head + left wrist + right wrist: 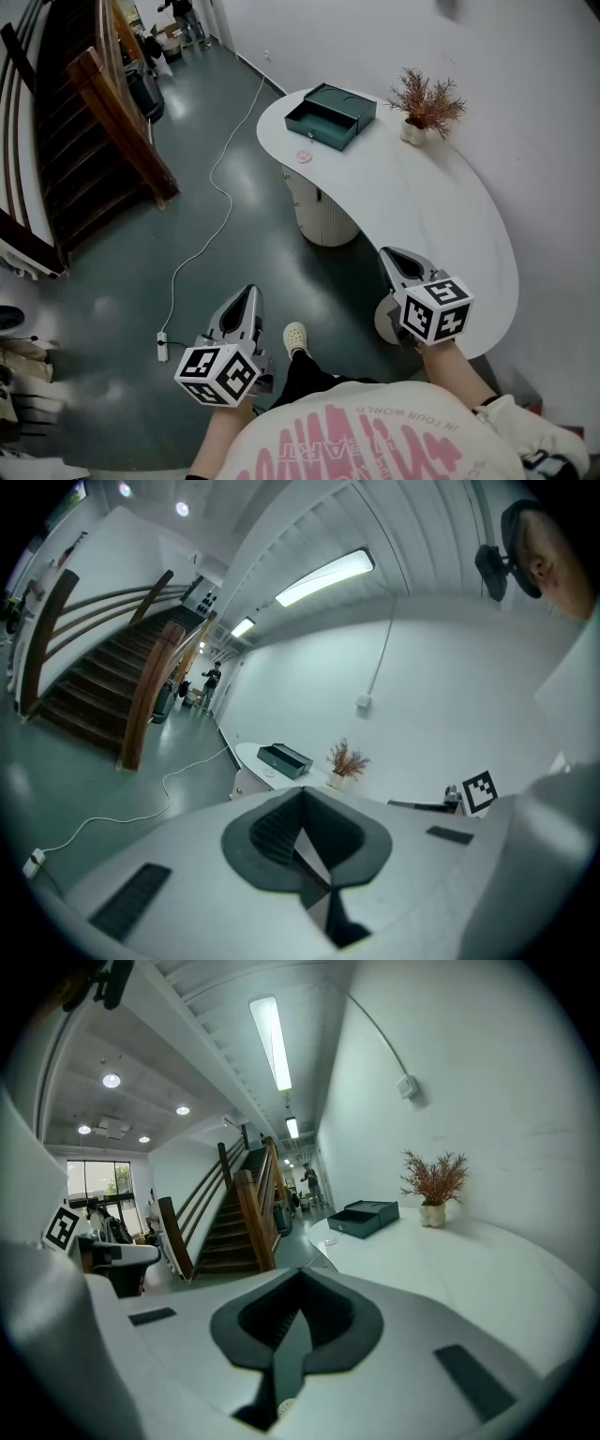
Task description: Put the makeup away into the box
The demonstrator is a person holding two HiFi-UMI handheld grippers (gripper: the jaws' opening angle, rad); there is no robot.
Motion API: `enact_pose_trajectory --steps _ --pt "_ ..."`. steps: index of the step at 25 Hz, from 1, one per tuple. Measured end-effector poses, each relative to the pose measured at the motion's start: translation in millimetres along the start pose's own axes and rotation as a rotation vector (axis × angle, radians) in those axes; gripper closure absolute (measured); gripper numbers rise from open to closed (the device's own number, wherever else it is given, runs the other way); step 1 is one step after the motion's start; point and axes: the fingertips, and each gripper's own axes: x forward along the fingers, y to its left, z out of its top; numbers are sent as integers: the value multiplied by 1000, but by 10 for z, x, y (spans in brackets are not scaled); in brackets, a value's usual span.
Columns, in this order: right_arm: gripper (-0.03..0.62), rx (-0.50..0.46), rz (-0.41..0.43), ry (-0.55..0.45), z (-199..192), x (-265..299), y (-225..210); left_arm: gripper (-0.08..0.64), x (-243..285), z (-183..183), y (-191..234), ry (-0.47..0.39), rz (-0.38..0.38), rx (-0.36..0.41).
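A dark teal box (330, 114) with its drawer pulled open stands at the far end of the curved white table (441, 206). In front of it on the tabletop lies a small round pink makeup item (305, 157). The right gripper view shows the box (364, 1217) and the pink item (330, 1241) far ahead. My left gripper (251, 294) hangs over the floor, left of the table, with its jaws together and nothing in them. My right gripper (390, 255) is at the table's near edge, shut and empty. Both are far from the box.
A dried plant in a white pot (424, 108) stands right of the box by the wall. A wooden staircase (89, 141) rises at the left. A white cable (214, 202) runs over the green floor to a power strip (162, 347). The table rests on a ribbed pedestal (323, 216).
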Motion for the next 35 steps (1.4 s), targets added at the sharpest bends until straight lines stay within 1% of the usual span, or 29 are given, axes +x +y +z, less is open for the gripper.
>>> enact_pose_trajectory --steps 7,12,17,23,25,27,32,35 --pt "594 12 -20 15 149 565 -9 557 426 243 380 18 -24 -9" --pt "594 33 -39 2 422 1013 -28 557 874 617 647 6 -62 -4" --pt "594 30 -61 -24 738 1429 -13 557 1267 1040 883 -11 -106 28" --pt "594 21 -89 -53 971 1834 18 557 1581 1281 1174 -11 -149 36" --pt "592 26 -105 -43 938 1955 3 557 1658 1295 1262 -2 -159 39" --pt "594 44 -121 -11 812 2061 -24 557 1723 1239 1355 22 -159 37" --pt "594 83 -148 112 369 2286 -125 557 1807 999 1657 86 -124 -16" --pt "594 132 -154 164 170 2461 -200 557 1841 915 1839 107 -95 -42"
